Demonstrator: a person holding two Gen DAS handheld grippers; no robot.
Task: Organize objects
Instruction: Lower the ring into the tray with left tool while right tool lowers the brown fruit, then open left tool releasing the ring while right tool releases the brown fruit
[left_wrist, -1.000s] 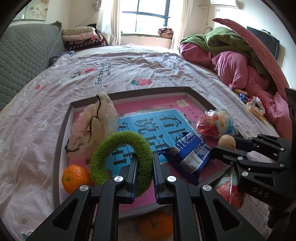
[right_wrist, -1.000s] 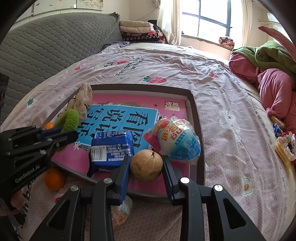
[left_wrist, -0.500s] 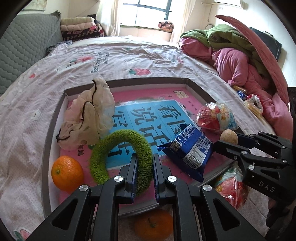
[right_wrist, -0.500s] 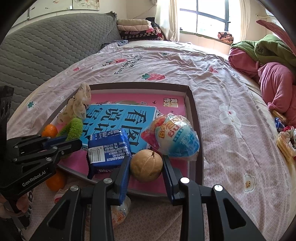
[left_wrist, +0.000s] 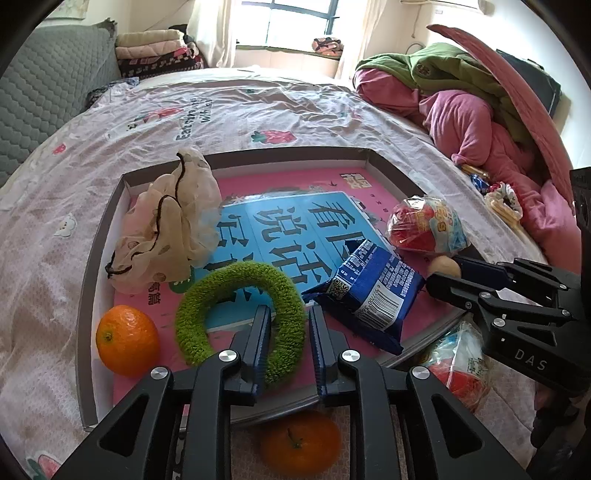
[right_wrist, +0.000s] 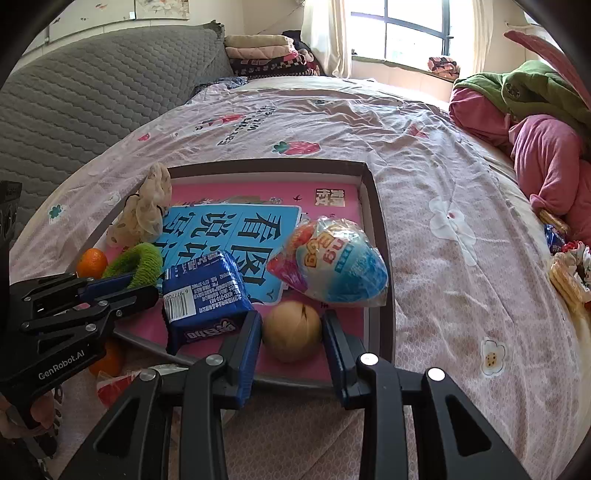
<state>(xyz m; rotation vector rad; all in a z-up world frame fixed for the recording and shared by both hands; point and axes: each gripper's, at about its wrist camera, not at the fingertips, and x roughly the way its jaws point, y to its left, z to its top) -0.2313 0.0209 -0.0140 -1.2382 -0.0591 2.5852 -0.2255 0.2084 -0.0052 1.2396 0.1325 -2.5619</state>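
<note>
Now, view by view, as I read it from my end.

Left wrist view, jaws: my left gripper (left_wrist: 286, 343) has the near arc of the green fuzzy ring (left_wrist: 240, 317) between its jaws, which have just been opening; a gap shows on the right side, so I count them apart, no longer clamped.
Left wrist view, ring's place: lying inside the shallow tray (left_wrist: 83, 332), over the edge of the blue poster, between the orange (left_wrist: 127, 339) and the blue snack packet (left_wrist: 369, 291).
Left wrist view, outside the tray: a second orange (left_wrist: 299, 441) sits on the bed just below the tray's near rim.
Left wrist view, step: I judge this as the release of the ring into the tray.

Right wrist view, jaws: my right gripper (right_wrist: 291, 336) is clamped on the round tan fruit (right_wrist: 291, 330), both pads against its sides.
Right wrist view, fruit's place: low over the pink floor at the tray's near right corner, beside the egg-shaped toy bag (right_wrist: 332, 266); whether it rests there I cannot tell.
Right wrist view, step: placement, not yet let go.

Next move: I would part the right jaws, back both grippers out without dragging anything, then go for the stray orange.
</note>
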